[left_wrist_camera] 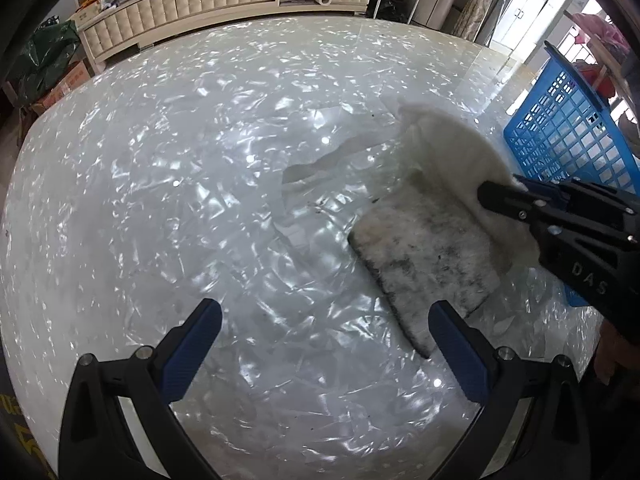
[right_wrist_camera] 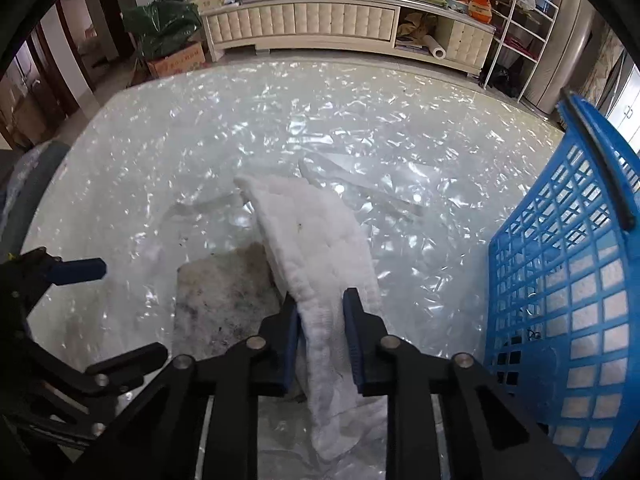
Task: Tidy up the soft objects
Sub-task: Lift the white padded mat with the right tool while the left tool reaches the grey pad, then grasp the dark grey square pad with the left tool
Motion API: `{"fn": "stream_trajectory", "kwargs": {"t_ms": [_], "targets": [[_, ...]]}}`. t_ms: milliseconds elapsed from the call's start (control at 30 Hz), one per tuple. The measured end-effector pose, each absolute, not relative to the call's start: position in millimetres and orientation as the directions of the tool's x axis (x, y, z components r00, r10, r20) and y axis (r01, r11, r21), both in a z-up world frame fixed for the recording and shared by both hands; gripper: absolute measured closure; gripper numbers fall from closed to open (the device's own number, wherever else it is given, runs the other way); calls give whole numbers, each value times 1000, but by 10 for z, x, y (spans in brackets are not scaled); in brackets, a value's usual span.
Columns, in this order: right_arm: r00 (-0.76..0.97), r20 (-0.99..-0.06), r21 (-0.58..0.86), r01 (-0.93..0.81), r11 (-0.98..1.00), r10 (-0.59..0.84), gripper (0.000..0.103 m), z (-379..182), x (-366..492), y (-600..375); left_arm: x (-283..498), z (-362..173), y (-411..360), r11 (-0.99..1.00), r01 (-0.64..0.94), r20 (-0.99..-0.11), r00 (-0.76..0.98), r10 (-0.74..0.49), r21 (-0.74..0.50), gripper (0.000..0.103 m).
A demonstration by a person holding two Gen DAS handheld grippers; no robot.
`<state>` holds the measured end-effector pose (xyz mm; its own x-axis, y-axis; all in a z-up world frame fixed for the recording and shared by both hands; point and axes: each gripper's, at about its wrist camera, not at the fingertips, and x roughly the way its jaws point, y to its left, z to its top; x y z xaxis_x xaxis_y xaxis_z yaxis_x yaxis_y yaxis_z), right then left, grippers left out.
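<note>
A white fluffy cloth [right_wrist_camera: 316,224] lies on the glossy pearl-white table [right_wrist_camera: 160,152], one end lifted and folded over. Its soiled grey face [right_wrist_camera: 224,292] lies flat beside the fold. My right gripper [right_wrist_camera: 320,300] is shut on the cloth's raised edge, blue pads pressing both sides. In the left wrist view the same cloth [left_wrist_camera: 440,148] rises from its grey face [left_wrist_camera: 428,252] into the right gripper [left_wrist_camera: 486,194]. My left gripper [left_wrist_camera: 324,308] hangs open over bare table just left of the cloth, nothing between its fingers [right_wrist_camera: 80,270].
A blue plastic lattice basket [right_wrist_camera: 560,280] stands at the table's right edge, close to the right gripper, also in the left wrist view [left_wrist_camera: 560,136]. Beyond the table runs a long cream cabinet [right_wrist_camera: 304,24] crowded with items. A white wire rack [right_wrist_camera: 520,32] stands at the back right.
</note>
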<state>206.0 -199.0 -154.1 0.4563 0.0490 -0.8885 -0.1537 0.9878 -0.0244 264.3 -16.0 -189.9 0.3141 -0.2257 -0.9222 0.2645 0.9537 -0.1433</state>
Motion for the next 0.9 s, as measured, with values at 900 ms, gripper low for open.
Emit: {"fn": "stream_trajectory", "kwargs": {"t_ms": [900], "targets": [[513,-858,-29,-113,993,34,88,-1320,1964,-2072,2955,-1970,-995,916,400,-940,300,-164,-32,25]]}}
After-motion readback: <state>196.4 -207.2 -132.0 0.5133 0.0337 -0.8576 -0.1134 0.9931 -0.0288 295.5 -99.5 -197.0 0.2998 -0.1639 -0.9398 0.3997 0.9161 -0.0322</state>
